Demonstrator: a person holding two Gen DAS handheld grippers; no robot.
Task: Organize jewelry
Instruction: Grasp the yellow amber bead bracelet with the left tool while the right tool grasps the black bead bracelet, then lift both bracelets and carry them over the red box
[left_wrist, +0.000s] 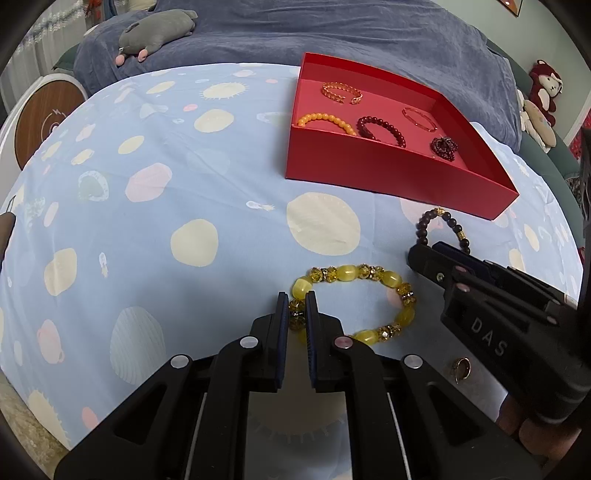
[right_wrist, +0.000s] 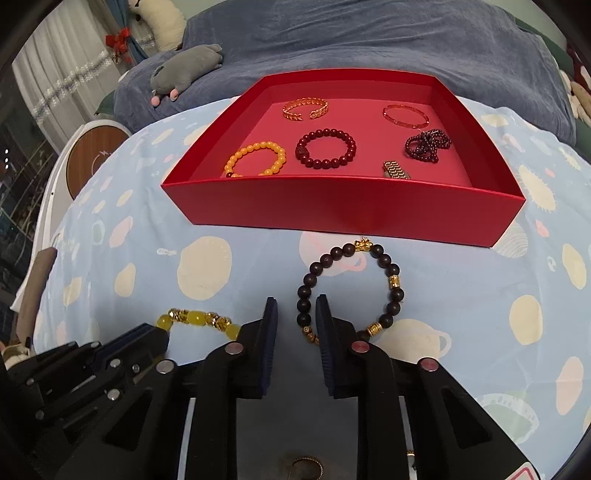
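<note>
A yellow bead bracelet (left_wrist: 369, 291) lies on the blue patterned cloth. My left gripper (left_wrist: 297, 308) is shut on its left side, beads pinched between the pads. A dark brown bead bracelet (right_wrist: 384, 280) with gold charms lies in front of the red box (right_wrist: 332, 206). My right gripper (right_wrist: 297, 314) is open, its jaws straddling the bracelet's near-left beads. The right gripper also shows in the left wrist view (left_wrist: 432, 251). The yellow bracelet also shows in the right wrist view (right_wrist: 195, 319). The box holds several bracelets.
A small gold ring (left_wrist: 461, 367) lies on the cloth between the grippers. A grey plush toy (left_wrist: 155, 33) lies on the dark blue blanket behind. A round wooden-faced object (left_wrist: 44, 118) stands at the left edge.
</note>
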